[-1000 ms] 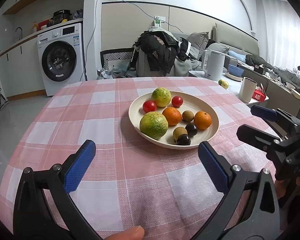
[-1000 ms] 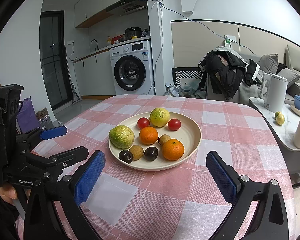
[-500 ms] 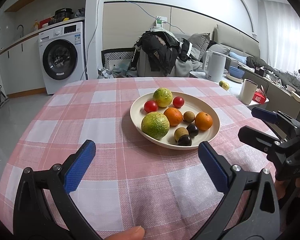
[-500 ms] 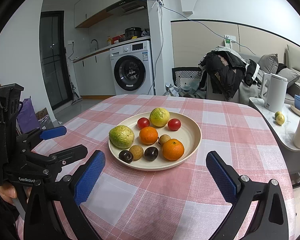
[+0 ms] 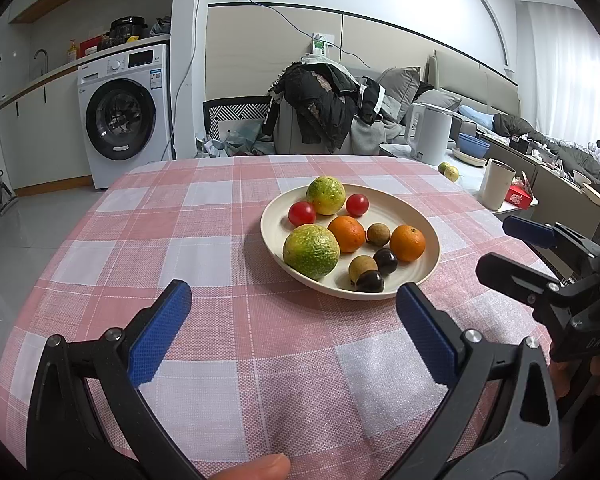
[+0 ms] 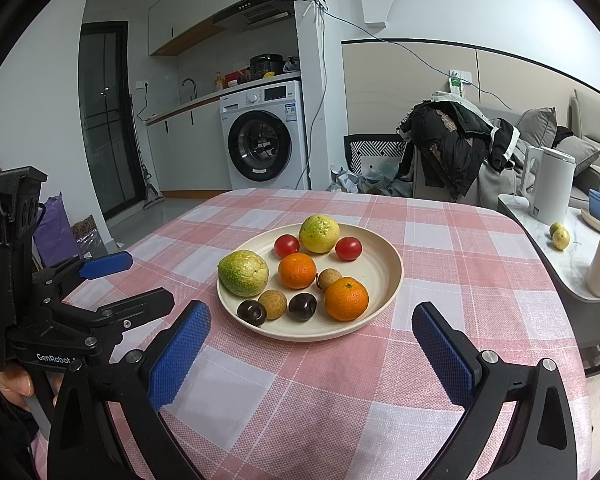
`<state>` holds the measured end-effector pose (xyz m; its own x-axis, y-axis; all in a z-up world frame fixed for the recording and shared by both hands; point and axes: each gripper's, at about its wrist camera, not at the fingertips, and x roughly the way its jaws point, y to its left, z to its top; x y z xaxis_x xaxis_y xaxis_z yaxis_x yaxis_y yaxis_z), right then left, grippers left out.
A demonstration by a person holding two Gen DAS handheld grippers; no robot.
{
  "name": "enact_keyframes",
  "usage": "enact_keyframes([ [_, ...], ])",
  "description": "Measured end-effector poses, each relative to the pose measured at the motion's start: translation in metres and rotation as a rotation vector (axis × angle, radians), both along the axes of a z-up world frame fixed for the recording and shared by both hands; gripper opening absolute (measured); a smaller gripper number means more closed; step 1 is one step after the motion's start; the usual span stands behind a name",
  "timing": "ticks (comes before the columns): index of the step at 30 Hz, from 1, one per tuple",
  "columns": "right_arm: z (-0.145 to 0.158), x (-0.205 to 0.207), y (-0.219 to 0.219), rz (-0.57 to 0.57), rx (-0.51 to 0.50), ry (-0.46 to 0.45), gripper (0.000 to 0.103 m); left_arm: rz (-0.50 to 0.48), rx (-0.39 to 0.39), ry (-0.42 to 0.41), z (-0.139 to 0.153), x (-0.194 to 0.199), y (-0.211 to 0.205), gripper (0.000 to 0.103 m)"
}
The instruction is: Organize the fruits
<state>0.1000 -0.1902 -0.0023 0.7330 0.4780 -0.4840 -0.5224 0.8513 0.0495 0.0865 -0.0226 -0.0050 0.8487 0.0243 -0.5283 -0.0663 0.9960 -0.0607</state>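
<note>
A shallow cream round plate (image 6: 384, 304) sits mid-way across the pink-and-white checked worktop (image 6: 440, 236), holding two knobbly green citrus, two smooth orange mandarins (image 6: 346, 298), two glossy red tomatoes (image 6: 348, 248), two tan longans and two dark round fruits. Both the left gripper (image 5: 292, 316) and right gripper (image 6: 311, 334) hover short of the plate, fingers spread wide and empty. The fruit looks light and apt to roll; the thin-skinned tomatoes probably want a gentle pinch across the widest part.

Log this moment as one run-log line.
left gripper: open, empty | right gripper: open, empty | fruits on plate: untouched | phase: pre-grasp
</note>
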Motion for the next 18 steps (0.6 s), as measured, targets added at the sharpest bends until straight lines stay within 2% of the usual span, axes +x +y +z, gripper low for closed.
enact_keyframes([
  [18,0.0001,0.0002,0.0001,0.0,-0.001,0.0,0.103,-0.004,-0.002,-0.007,0.0012,-0.0012,0.0011,0.102],
])
